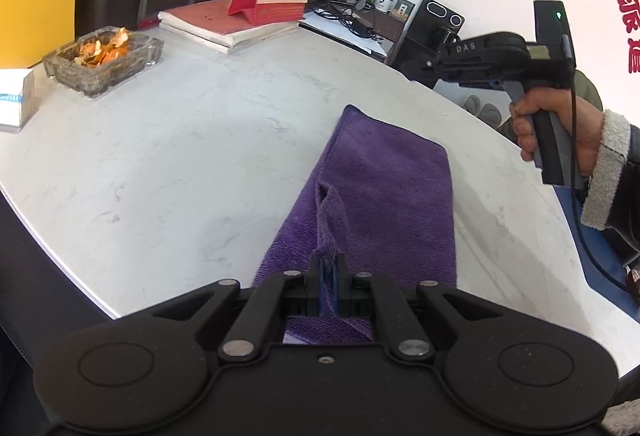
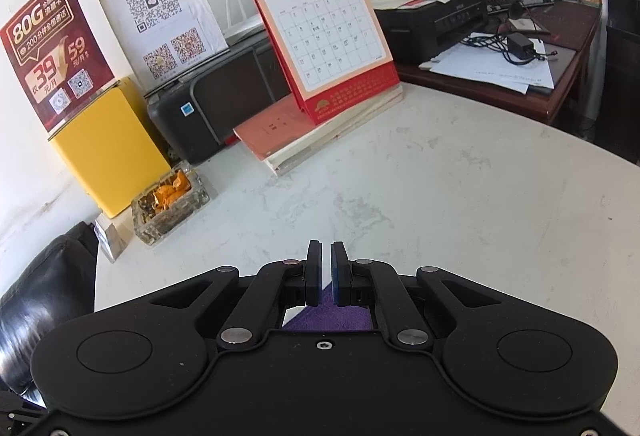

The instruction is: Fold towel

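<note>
A purple towel (image 1: 384, 187) lies folded on the white marble table (image 1: 180, 155). My left gripper (image 1: 329, 268) is shut on a raised ridge of the towel's near part, and the cloth is pulled up into the jaws. A hand (image 1: 560, 123) holds my right gripper (image 1: 416, 71) in the air beyond the towel's far right side, apart from it. In the right wrist view my right gripper (image 2: 326, 260) is shut with nothing between its pads. A strip of the towel (image 2: 328, 320) shows below it.
A glass ashtray (image 1: 104, 59) with orange peel and a white box (image 1: 16, 99) stand at the far left. A desk calendar (image 2: 324, 35) sits on stacked books (image 2: 320, 131). Behind are a yellow box (image 2: 108, 147) and a printer (image 2: 224, 95). A wooden desk (image 2: 560, 47) lies past the table's right edge.
</note>
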Demonstrator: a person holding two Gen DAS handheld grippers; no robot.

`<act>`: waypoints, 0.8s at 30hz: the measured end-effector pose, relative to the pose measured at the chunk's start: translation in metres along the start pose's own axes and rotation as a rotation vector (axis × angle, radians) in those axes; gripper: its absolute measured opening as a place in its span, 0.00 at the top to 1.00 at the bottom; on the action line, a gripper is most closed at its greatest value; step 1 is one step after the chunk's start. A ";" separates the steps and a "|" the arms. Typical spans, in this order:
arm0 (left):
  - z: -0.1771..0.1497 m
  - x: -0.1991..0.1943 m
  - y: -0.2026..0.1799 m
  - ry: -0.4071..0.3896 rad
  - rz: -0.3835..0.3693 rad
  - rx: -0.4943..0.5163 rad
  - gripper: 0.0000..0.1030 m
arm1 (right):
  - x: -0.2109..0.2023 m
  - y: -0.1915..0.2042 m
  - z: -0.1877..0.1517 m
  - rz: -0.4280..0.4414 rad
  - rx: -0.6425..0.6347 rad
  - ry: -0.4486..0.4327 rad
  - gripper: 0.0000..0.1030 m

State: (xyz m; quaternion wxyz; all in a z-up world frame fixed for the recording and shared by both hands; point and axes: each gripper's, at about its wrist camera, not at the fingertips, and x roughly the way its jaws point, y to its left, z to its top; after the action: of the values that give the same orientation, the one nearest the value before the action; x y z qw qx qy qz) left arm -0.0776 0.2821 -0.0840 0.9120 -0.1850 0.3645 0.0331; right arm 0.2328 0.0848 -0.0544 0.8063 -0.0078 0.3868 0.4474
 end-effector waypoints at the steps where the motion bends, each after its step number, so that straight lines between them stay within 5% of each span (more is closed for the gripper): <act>1: 0.000 0.001 0.002 0.000 0.002 -0.002 0.96 | 0.002 0.000 -0.003 0.003 0.001 0.013 0.96; 13: -0.002 0.014 0.019 0.014 0.037 -0.047 0.96 | 0.018 0.025 -0.084 0.014 -0.114 0.254 0.96; 24: -0.009 0.027 0.036 0.055 0.066 -0.100 0.96 | 0.018 0.035 -0.092 -0.005 -0.189 0.279 0.96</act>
State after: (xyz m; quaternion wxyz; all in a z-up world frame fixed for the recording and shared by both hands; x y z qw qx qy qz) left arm -0.0709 0.3104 -0.1202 0.8896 -0.2193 0.3933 0.0762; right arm 0.1565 0.0854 -0.1187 0.7415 -0.1466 0.4512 0.4744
